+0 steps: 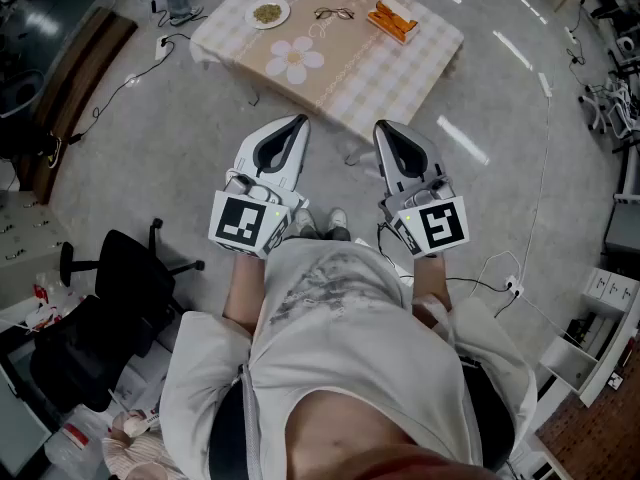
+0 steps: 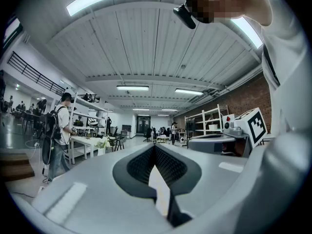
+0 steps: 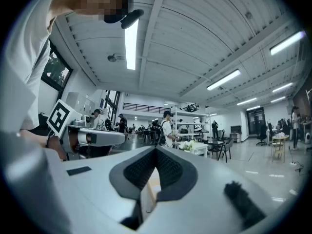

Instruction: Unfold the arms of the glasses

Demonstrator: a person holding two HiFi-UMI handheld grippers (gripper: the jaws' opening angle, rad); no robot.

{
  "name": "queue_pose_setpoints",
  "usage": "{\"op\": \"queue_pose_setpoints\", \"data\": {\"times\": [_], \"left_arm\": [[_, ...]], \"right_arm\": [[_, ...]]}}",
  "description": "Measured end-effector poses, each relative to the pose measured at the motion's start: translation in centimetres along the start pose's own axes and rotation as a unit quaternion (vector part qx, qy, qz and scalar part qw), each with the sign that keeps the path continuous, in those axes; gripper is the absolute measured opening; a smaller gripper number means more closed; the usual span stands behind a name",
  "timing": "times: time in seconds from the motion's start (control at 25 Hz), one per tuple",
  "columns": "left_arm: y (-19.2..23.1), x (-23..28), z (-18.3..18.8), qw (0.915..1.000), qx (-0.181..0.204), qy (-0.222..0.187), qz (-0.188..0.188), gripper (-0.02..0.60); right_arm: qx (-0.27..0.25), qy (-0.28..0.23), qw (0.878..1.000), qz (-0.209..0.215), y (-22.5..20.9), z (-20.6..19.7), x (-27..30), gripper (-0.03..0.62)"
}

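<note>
On the left part of the table (image 1: 400, 68), a low one under a beige checked cloth with a white flower print: a small round white plate (image 1: 268, 13) of greenish bits. Well short of the table's near edge, held level: the white-shelled left claw (image 1: 298, 121), shut tight, nothing between its jaws. At the table's middle, towards its far side: the thin dark wire-framed glasses (image 1: 334, 13), lying flat, well apart from both claws; too small to tell folded from unfolded. Again short of the table's near edge: the matching right claw (image 1: 386, 128), likewise closed on nothing. On the table's right part: an orange snack (image 1: 392, 20) in a pale tray.

Looks like the approach stage, no unfolding begun. Probably best to step up to the table first, then open both claws before reaching. Steady the frame's front gently with one claw; catch one arm near its tip with the other and swing it out along the hinge's arc. Go slowly, for fear of sliding the thin wire on the cloth or bending it under a hard pinch.
</note>
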State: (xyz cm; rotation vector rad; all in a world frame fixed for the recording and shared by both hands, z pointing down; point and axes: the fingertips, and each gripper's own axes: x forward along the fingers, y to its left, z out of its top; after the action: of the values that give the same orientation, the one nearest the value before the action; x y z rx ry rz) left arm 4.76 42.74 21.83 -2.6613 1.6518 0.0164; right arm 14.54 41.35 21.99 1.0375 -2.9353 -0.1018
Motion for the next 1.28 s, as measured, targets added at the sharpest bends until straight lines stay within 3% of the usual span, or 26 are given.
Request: {"op": "queue_pose_setpoints", "data": {"times": [0.32, 0.84, 1.28], "left_arm": [[-1.1, 0.4, -0.1, 1.0000, 0.002, 0.003, -0.002, 0.009], [-1.7, 0.5, -0.6, 0.9995, 0.005, 0.009, 0.029, 0.009], [2.7, 1.3, -1.7, 0.9994, -0.005, 0.016, 0.032, 0.009]], "right_arm": [[0.002, -0.004, 1.000, -0.001, -0.8, 0.0, -0.8, 0.017], [-0.006, -0.013, 1.000, 0.017, -1.6, -0.1, -1.4, 0.017], [-0.007, 0.001, 1.000, 0.015, -1.8, -0.9, 3.4, 0.017]]}}
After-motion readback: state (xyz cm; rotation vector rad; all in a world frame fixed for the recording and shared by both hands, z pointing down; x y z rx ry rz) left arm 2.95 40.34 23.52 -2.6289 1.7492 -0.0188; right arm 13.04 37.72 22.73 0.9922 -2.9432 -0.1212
